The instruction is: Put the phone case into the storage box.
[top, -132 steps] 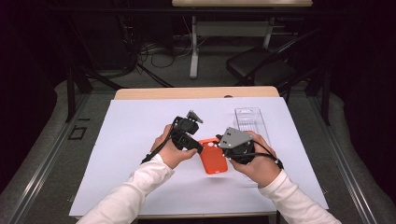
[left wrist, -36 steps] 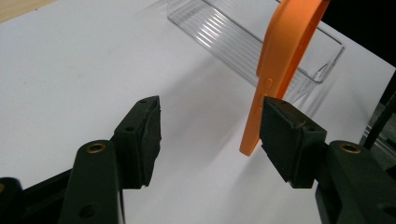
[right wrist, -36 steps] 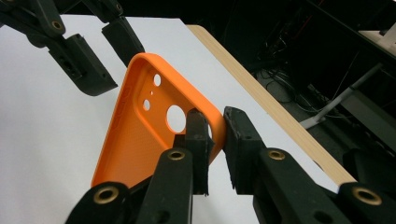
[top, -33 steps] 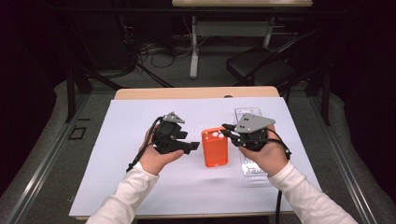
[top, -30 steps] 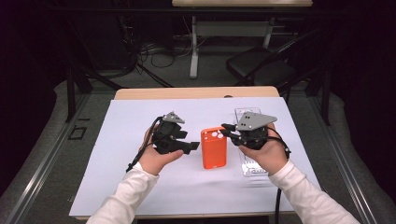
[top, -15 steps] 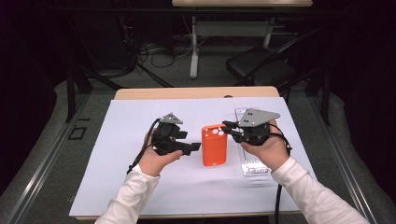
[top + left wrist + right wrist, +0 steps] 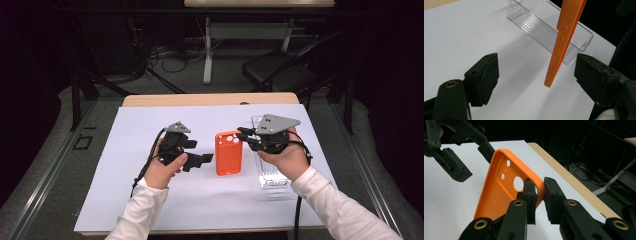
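Observation:
An orange phone case (image 7: 229, 152) hangs upright over the white sheet, its camera holes at the top. My right gripper (image 7: 246, 137) is shut on its upper rim beside the big camera hole, and in the right gripper view the two pads pinch that rim of the case (image 7: 499, 192) at the gripper (image 7: 540, 190). My left gripper (image 7: 197, 151) stands to the case's left. Its jaws have just been opening and are now wide apart (image 7: 540, 80). The thin side of the case (image 7: 561, 42) with its buttons hangs between them, touching neither pad.
A clear plastic box (image 7: 272, 170) lies on the white sheet (image 7: 150, 200) under my right hand, also seen in the left gripper view (image 7: 544, 27). The wooden table edge (image 7: 200, 99) runs along the back. A chair (image 7: 280, 75) and cables sit beyond it.
The left gripper's jaws have spread apart and come off the case's left side. The right gripper has kept its hold and stayed where it was.

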